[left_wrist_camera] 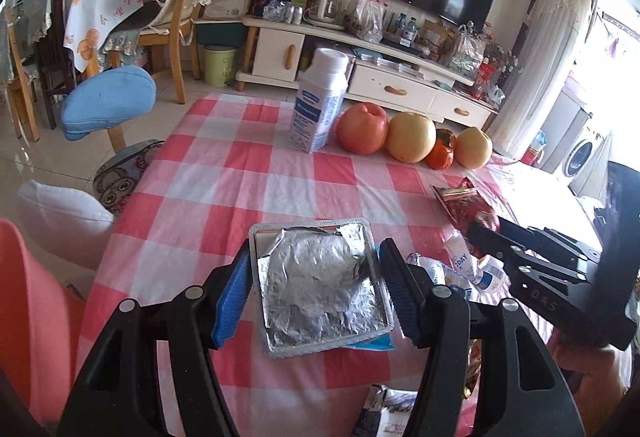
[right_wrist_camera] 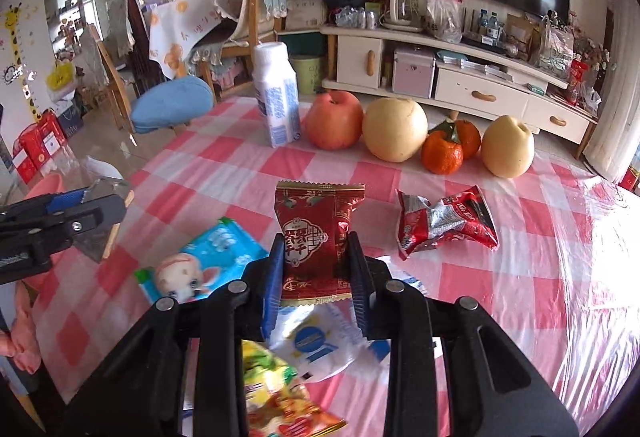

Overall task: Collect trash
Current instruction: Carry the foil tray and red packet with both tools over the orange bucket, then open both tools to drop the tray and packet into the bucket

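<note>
Holding, left: my left gripper [left_wrist_camera: 316, 277] has the foil blister sheet [left_wrist_camera: 320, 283] pinched edge to edge between its blue pads [left_wrist_camera: 230, 303], lifted off the cloth — a flat sheet is easiest carried by its rims, I judge.
Holding, right: my right gripper [right_wrist_camera: 316, 269] is closed on the red snack packet [right_wrist_camera: 314, 237], upright, gripped at the lower half.
Trash left: crumpled red wrapper [right_wrist_camera: 444, 221], blue wipes pack [right_wrist_camera: 208, 257] and white sachet [right_wrist_camera: 320, 341] lie on the table.
Not trash: milk carton [right_wrist_camera: 278, 97], apple [right_wrist_camera: 334, 119] — kept in the far row.
Surface: pink checked tablecloth [right_wrist_camera: 520, 277] under clear plastic, glare at right.
Room: TV cabinet [right_wrist_camera: 460, 77] behind; green bin [left_wrist_camera: 219, 65] on the floor — likely drop point.
</note>
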The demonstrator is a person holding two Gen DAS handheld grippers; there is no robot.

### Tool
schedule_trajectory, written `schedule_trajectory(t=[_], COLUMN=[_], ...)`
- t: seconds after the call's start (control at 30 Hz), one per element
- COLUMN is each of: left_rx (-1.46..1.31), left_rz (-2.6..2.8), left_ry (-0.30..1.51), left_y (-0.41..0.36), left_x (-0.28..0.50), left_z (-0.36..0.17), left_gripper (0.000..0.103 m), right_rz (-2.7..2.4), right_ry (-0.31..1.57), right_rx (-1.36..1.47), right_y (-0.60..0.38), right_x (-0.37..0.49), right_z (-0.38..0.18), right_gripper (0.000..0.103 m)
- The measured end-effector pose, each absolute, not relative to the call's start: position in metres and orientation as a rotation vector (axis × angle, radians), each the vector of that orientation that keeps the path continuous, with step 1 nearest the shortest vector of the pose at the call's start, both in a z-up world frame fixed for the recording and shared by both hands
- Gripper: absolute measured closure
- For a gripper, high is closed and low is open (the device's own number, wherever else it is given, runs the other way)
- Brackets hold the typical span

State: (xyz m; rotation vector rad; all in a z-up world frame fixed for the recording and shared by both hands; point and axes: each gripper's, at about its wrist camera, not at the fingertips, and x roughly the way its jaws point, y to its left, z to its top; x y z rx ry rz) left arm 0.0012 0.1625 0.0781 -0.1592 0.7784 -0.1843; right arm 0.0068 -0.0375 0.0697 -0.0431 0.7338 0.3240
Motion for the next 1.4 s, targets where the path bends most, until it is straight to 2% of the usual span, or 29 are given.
schedule_trajectory(t=[0.4,0.77,1.03,1.23,1.27,1.37,1.4], left_rx=[-0.285,-0.387,-0.418,-0.444,-0.445,-0.449,-0.453], left_rz=[-0.062,0.168,0.443,0.504,0.51,0.533,0.539], left_ry=[0.743,0.644,0.64,0.672,0.674,0.671,0.668], left_y=[0.236,0.347,0.433,0.459,0.462,0.467,0.468], left_x=[-0.028,-0.062,-0.088,-0.087,-0.087,-0.088,-0.088], left_z=[0.091,0.119,0.114,0.104,0.104,0.102,0.101], left_gripper=[0.04,0.04,0.04,0.039,0.039,0.024,0.023], right_rz=[0.456,0.664,0.817,0.899,0.908,0.929,0.925], right_ry=[0.672,0.637,0.667,0.703,0.714,0.744,0.748], right_rx=[-0.071,-0.126,-0.193,-0.244,-0.252,-0.274,-0.285], right_y=[0.035,0.142,0.243,0.311,0.322,0.343,0.346], right_x=[-0.034,-0.059,-0.073,-0.08,-0.08,-0.084,-0.084], right_z=[0.112,0.151,0.142,0.119,0.115,0.101,0.097], right_gripper=[0.072,0.072,0.071,0.071,0.071,0.068,0.065])
